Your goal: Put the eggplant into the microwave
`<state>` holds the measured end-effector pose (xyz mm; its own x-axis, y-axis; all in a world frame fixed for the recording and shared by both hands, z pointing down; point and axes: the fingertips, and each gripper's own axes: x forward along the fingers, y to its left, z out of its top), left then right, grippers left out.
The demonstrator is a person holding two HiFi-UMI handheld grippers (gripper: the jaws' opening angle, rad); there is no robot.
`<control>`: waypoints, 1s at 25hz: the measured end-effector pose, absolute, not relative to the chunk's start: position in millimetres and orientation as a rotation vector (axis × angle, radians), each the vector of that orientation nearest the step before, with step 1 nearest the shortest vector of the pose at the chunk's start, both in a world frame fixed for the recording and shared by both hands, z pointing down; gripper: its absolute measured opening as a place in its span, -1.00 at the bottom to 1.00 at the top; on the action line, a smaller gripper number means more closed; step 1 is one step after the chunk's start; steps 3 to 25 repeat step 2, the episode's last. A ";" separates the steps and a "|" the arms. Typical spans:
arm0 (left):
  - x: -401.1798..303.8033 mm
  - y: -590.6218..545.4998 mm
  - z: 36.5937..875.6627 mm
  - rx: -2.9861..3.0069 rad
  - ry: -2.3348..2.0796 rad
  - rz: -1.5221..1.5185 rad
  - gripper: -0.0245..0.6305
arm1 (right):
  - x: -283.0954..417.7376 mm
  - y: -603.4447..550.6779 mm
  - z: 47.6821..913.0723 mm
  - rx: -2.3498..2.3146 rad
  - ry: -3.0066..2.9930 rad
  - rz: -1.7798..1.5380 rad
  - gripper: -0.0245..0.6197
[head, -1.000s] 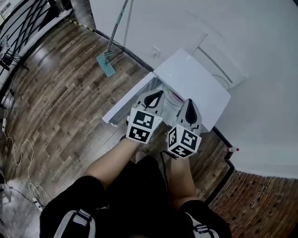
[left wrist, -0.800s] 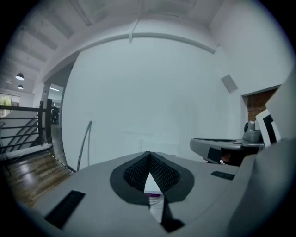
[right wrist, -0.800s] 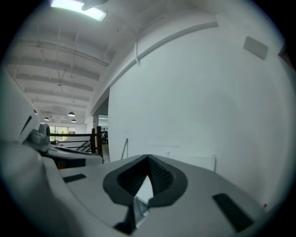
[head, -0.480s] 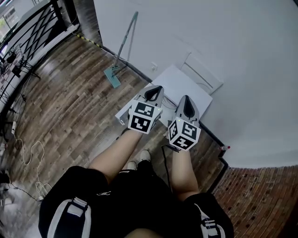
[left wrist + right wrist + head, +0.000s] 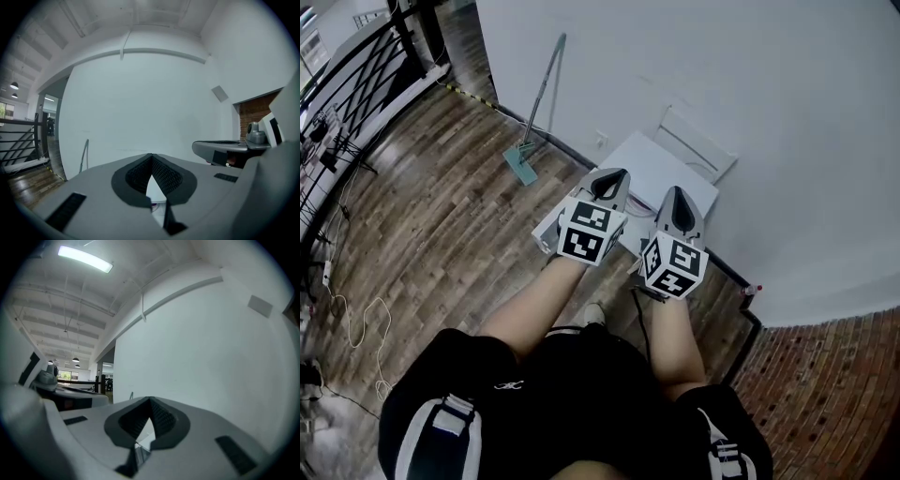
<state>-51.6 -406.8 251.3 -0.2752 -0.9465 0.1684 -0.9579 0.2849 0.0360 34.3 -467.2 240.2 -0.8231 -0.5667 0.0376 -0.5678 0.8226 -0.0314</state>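
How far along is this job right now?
Done: cannot confirm; no eggplant shows in any view. In hand: nothing; left gripper and right gripper are both shut and empty above a white unit by the wall. Left: unclear, since that unit's inside is not visible.

Left gripper [image 5: 615, 176]: held out in front of the body, pointing away from the person and roughly level; jaws together at the tips, nothing between them.
Right gripper [image 5: 675, 191]: just beside the other one and parallel to it, pointing level; jaws closed tip to tip, empty.
Left forearm [image 5: 530, 319]: bare, stretched forward to its gripper.
Right forearm [image 5: 668, 342]: bare, stretched forward alongside the other.
Spacing: the two grippers are side by side, close but not touching.
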 end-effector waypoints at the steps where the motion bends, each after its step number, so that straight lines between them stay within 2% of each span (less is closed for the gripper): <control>1: -49.1 -407.0 249.5 1.795 -2.384 0.105 -0.93 | 35.7 -467.2 239.2 0.928 -2.974 0.064 -0.89; 25: -46.6 -407.2 247.9 1.803 -2.381 0.102 -0.93 | 37.0 -467.2 238.3 0.930 -2.973 0.064 -0.89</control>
